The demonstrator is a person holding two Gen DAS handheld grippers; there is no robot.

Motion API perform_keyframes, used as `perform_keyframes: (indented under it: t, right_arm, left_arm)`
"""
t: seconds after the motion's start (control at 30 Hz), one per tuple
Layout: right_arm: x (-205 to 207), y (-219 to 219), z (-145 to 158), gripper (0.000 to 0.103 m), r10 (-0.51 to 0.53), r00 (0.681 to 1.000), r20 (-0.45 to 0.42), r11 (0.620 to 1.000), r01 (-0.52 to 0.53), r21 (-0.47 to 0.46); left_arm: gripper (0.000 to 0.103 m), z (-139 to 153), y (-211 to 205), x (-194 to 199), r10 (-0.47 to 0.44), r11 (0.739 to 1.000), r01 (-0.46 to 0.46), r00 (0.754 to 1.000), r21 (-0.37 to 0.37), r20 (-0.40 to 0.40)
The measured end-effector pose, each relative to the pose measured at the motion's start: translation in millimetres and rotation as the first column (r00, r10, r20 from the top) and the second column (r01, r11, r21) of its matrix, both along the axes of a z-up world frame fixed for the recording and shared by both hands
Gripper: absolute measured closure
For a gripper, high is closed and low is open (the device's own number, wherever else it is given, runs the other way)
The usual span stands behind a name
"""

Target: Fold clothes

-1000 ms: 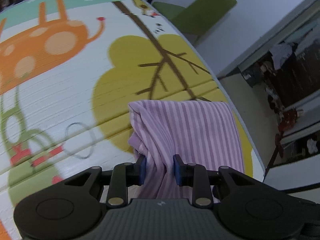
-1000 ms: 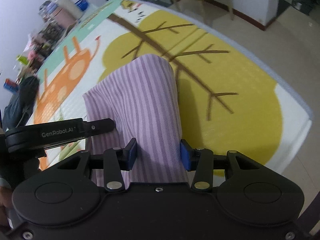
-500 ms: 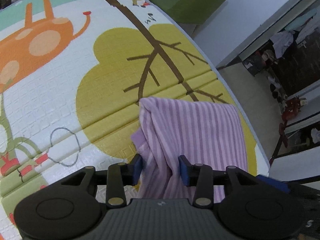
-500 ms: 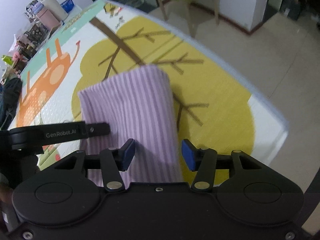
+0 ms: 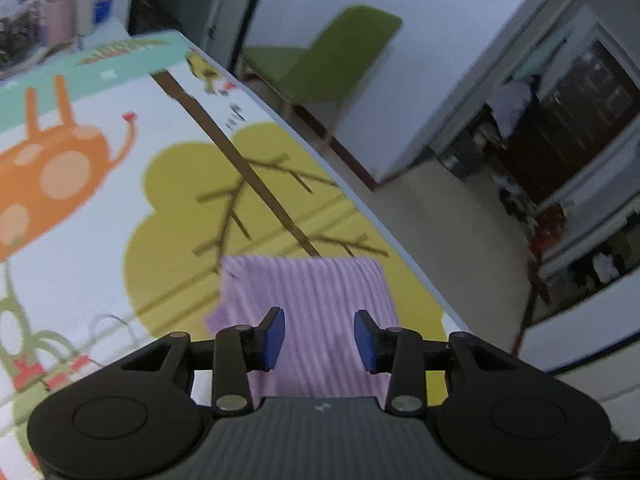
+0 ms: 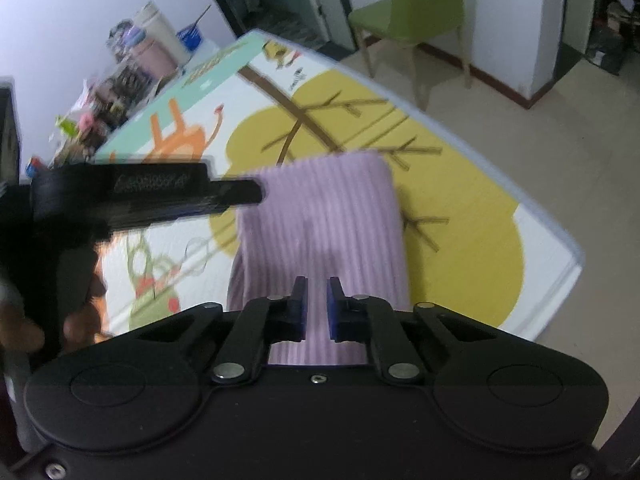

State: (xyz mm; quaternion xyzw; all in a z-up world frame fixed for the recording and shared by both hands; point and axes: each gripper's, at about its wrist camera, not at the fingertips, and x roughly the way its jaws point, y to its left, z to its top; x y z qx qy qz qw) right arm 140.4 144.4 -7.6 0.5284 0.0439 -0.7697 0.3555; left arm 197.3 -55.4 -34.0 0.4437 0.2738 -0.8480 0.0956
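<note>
Although both wrist views are blurred, the folded lilac striped garment (image 6: 320,216) can be made out lying flat on the worktop (image 6: 460,208), on the yellow tree printed on the play mat (image 5: 80,168) that covers it, close to the mat's near corner. In the right wrist view the garment lies straight ahead of the right hand-held gripper (image 6: 317,307), from just below the fingertips out toward 12 o'clock, and its long axis runs along the same line. The blue pads (image 6: 335,308) of this gripper are closing and are nearly together; nothing is pinched between them, and the cloth is seen below the narrow gap.

In the left wrist view the same garment (image 5: 312,304) again lies directly ahead at 12 o'clock, its far edge running straight across. The left hand-held gripper (image 5: 319,339) has its pads well apart and easing inward, with no cloth between them. It is seen in the right wrist view at 9 o'clock as a dark bar reaching to the garment's left edge.

Both grippers are judged about equally near; whichever side is to be folded next would likely be taken by the gripper on that side.

White lettering is carried on the left gripper's side, but it is too smeared to be read with confidence. A green chair (image 6: 416,12) stands beyond the worktop at 12 o'clock.
</note>
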Motion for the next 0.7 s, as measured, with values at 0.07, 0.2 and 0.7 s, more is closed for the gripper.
perform_keyframes:
  t: [0.07, 0.2, 0.7]
  right_arm:
    - [7.2, -2.6, -9.5, 0.094, 0.006, 1.000, 0.016, 1.000, -0.006, 0.006]
    - [13.3, -11.2, -31.2, 0.094, 0.006, 0.999, 0.048, 1.000, -0.007, 0.023]
    - [45.9, -34.2, -72.6, 0.094, 0.107, 0.986, 0.124, 0.991, -0.116, 0.067]
  left_arm:
    - [0.065, -13.8, 4.8, -5.8, -0.021, 0.999, 0.020, 0.999, 0.026, 0.036]
    - [0.067, -42.9, 8.0, -11.6, -0.024, 0.999, 0.020, 0.991, 0.036, 0.130]
    - [0.075, -51.1, -19.0, -22.7, 0.044, 0.998, -0.035, 0.986, -0.054, 0.160]
